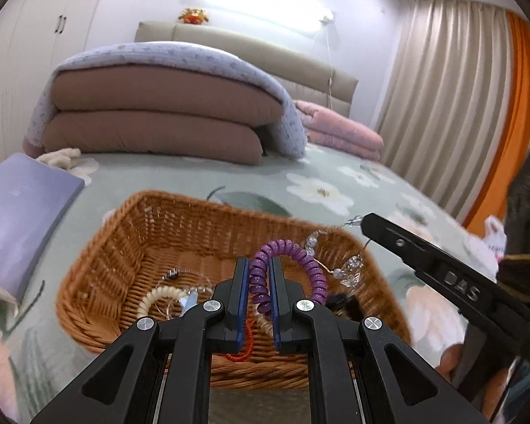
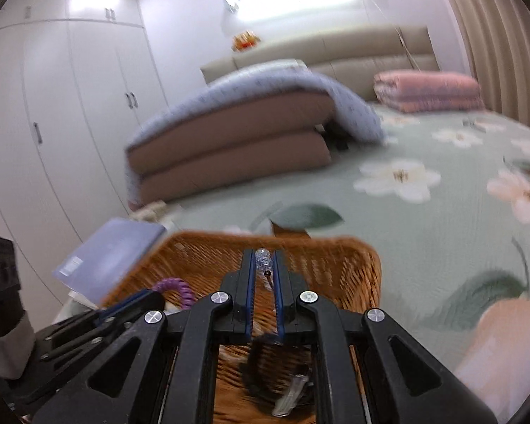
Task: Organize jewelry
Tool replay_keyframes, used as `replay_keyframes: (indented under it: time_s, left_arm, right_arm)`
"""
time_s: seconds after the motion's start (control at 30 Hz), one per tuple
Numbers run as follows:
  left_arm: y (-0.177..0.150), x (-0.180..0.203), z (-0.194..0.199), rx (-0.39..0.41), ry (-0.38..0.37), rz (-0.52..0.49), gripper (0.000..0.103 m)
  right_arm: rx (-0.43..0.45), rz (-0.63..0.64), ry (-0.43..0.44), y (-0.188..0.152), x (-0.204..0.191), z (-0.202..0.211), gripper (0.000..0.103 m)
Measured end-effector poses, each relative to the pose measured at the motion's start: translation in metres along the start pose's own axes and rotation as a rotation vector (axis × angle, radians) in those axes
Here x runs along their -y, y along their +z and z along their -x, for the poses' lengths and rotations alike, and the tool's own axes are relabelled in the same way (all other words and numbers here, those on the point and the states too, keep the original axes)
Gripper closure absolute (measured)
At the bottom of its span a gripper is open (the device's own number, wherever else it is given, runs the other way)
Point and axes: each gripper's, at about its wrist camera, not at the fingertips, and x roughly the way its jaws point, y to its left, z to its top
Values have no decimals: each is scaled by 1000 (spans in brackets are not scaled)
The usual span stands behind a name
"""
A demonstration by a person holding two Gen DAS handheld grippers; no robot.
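Note:
A woven wicker basket (image 1: 130, 247) sits on the floral bedspread and holds several jewelry pieces: a cream bead bracelet (image 1: 159, 296), a red cord (image 1: 245, 348) and a dark hair tie (image 1: 342, 305). My left gripper (image 1: 259, 265) is shut on a purple spiral coil bracelet (image 1: 300, 258) above the basket. My right gripper (image 2: 264, 258) is shut on a clear crystal bead strand (image 2: 263, 261) over the basket (image 2: 335, 265). The strand (image 1: 349, 268) hangs from the right gripper's tip (image 1: 367, 224) in the left wrist view. The purple coil (image 2: 176, 288) also shows at lower left in the right wrist view.
A lavender book (image 1: 21, 212) lies left of the basket. Folded brown and lilac quilts (image 1: 166, 113) and a pink blanket (image 1: 339, 130) are stacked at the back of the bed. Curtains (image 1: 452, 106) hang at the right. White wardrobes (image 2: 53, 106) stand at the left.

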Motion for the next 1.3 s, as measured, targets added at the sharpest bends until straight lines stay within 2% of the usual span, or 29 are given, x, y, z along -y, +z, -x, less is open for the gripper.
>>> replay_keyframes:
  time_s: [0.1,0.43,0.57,0.63,0.67,0.7,0.73,0.77,0.93,1.07,1.17,1.3]
  left_arm:
    - [-4,-4,-12,-31,0,3,92]
    - [-9,7,-12,-19,18,-38,91]
    - [-10,6,-13,-19,22,-31,91]
    - [-10,4,-13,-31,-4,-10,84]
    - [-10,2,-13,-33,-22,1,79]
    - [-10,1,-11,-29,-29,7,65]
    - [-10,1,-10,-23,-29,11,52]
    - [-9,1,-6,-4,-27,13,50]
    - [-8,3,11,49,-26,11,50]
    - [-16,3,32,74,-32,39,50]
    - [-18,8,47,67,-36,34,50]
    - [-25,17,86,84,-48,21,50]
  right_arm:
    - [-50,-37,8,-5,11,-13,92]
    - [-42,29,-41,-10,1,-13,92]
    - [-58,6,-32,-11,4,-15,90]
    - [-62,-22,-13,-11,10,-14,84]
    - [-61,-32,-11,-11,13,-13,73]
    - [-56,-48,-9,-11,16,-11,63]
    - [-50,-58,-7,-11,18,-10,63]
    - [-45,-67,-2,-11,20,-8,63]
    - [-10,-64,-8,-13,19,8,63]
    - [41,-17,-55,-20,4,30,62]
    - [73,37,-89,-30,-13,55,62]
    - [66,91,-84,-51,-30,97,61]
